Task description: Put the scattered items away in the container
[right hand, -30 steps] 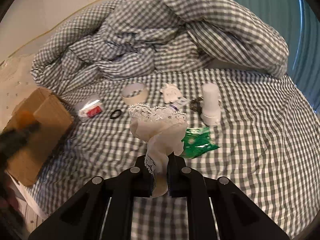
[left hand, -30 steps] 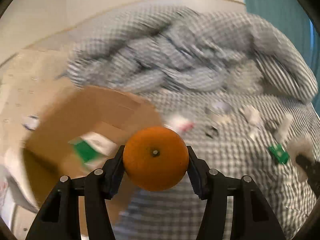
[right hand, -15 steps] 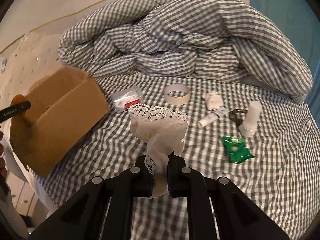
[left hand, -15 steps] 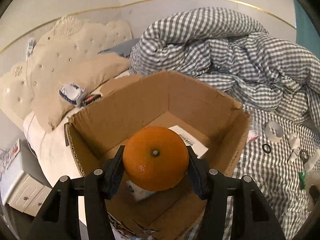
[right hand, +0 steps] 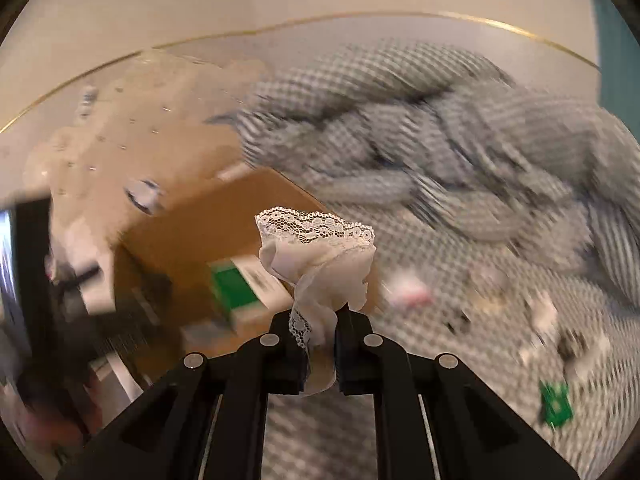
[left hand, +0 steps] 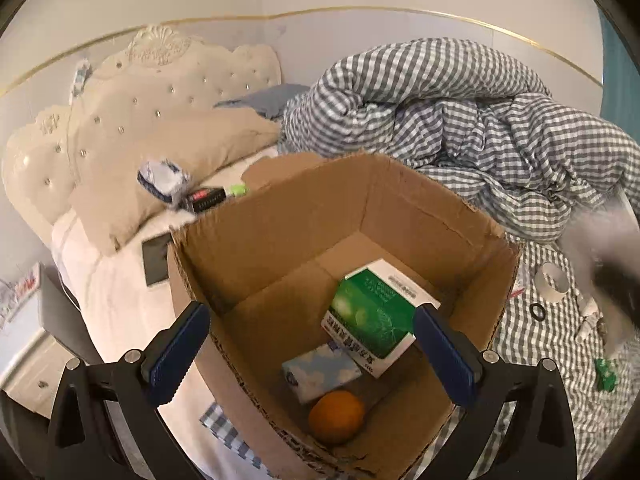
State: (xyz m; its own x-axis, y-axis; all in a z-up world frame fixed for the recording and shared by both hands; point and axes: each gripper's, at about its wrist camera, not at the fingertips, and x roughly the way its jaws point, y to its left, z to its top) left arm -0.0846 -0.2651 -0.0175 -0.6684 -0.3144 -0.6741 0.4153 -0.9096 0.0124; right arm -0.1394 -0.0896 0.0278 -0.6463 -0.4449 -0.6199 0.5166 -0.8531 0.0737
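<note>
An open cardboard box [left hand: 432, 200] stands on the bed. Inside lie an orange [left hand: 337, 416], a green and white carton [left hand: 376, 316] and a pale blue tissue pack [left hand: 320, 370]. My left gripper [left hand: 312, 344] is open and empty above the box, its blue pads apart. My right gripper [right hand: 318, 332] is shut on a white lace-trimmed cloth [right hand: 320, 264] and holds it up near the box [right hand: 208, 216], which is blurred in the right wrist view. The green carton [right hand: 234, 290] shows there too.
Scattered on the checked sheet right of the box are a tape roll [left hand: 554, 278], a black ring [left hand: 537, 313] and a green packet [left hand: 606, 374]. A rumpled checked duvet [left hand: 460, 104] lies behind. A beige pillow [left hand: 168, 152] and padded headboard [left hand: 120, 92] are at the left.
My left gripper opened and the orange dropped into the box. My right gripper swung left toward the box with the cloth still held.
</note>
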